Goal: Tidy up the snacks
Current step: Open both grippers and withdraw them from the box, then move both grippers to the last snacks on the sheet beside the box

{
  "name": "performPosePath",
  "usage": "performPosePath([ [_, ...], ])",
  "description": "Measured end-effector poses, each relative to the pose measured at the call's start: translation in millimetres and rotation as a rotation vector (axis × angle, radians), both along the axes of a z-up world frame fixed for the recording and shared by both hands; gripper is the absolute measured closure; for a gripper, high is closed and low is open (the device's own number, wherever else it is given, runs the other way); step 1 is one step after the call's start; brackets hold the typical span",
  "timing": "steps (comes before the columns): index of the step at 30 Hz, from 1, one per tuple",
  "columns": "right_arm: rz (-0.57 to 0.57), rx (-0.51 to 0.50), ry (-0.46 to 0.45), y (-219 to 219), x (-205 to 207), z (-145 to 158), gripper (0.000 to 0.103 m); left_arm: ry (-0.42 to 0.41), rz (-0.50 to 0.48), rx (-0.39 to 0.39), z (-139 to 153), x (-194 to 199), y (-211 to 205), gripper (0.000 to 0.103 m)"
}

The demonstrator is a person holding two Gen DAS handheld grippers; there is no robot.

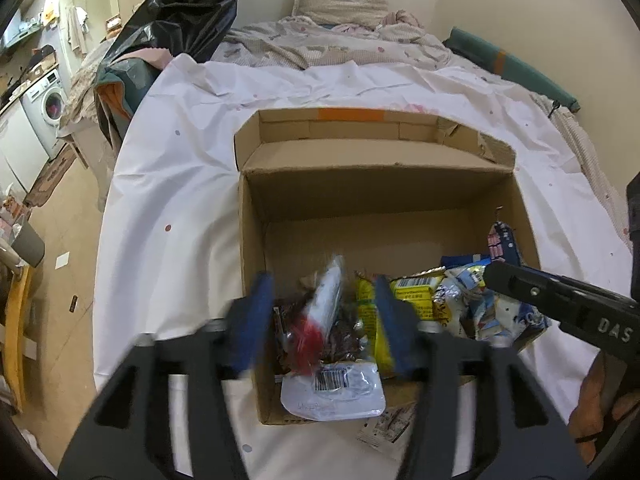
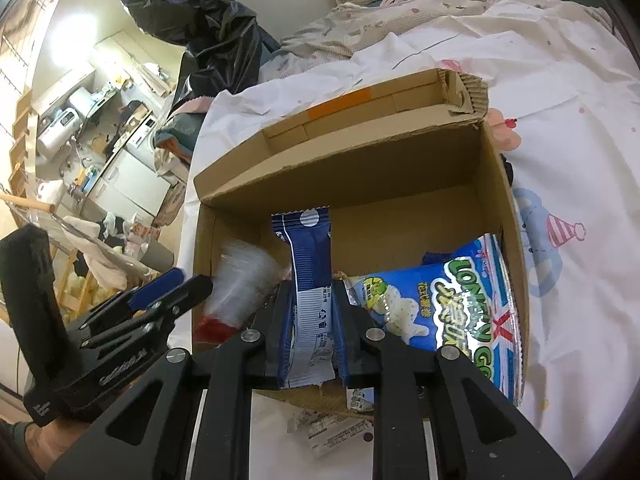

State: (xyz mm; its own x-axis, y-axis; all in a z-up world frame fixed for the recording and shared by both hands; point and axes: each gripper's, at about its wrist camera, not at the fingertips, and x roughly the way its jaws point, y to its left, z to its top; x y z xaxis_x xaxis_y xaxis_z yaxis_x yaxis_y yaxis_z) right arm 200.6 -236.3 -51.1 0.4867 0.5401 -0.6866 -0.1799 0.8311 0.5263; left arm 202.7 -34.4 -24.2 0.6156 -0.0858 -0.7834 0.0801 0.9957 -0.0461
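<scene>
An open cardboard box (image 1: 376,172) stands on a white sheet and holds several snacks. My left gripper (image 1: 322,284) hangs open over its near left corner. A clear packet with a red end (image 1: 320,316), blurred, is between the blue pads without touching them. A yellow packet (image 1: 368,312) and a white barcode pouch (image 1: 332,392) lie below. My right gripper (image 2: 313,286) is shut on a slim blue and white packet (image 2: 310,264), upright inside the box (image 2: 340,160). A blue Lonely God bag (image 2: 452,308) leans on the right wall. The left gripper (image 2: 188,280) and the clear packet (image 2: 240,284) show at the left.
The box sits on a bed covered by a white printed sheet (image 1: 180,184), with a pillow (image 1: 340,4) and crumpled bedding behind. A black plastic bag (image 1: 188,12) bulges at the far left. A paper wrapper (image 1: 384,428) lies before the box. A kitchen with a washing machine (image 1: 48,108) is left.
</scene>
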Motion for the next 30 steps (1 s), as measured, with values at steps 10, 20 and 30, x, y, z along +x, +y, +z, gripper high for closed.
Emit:
performPosePath([
  [10,-0.032,0.019,-0.060,-7.1,-5.9,11.7,0.028,-0.034,0.021,-0.001,6.0,-3.8,2.0,0.016],
  [20,-0.048,0.037,-0.054,-13.8,-8.9,16.6,0.028,-0.030,0.043,-0.015,5.4,-9.9,9.2,0.016],
  [30,-0.089,0.042,-0.023,-30.6,-37.4,16.9,0.028,-0.035,0.043,-0.013,9.6,-30.7,12.0,0.016],
])
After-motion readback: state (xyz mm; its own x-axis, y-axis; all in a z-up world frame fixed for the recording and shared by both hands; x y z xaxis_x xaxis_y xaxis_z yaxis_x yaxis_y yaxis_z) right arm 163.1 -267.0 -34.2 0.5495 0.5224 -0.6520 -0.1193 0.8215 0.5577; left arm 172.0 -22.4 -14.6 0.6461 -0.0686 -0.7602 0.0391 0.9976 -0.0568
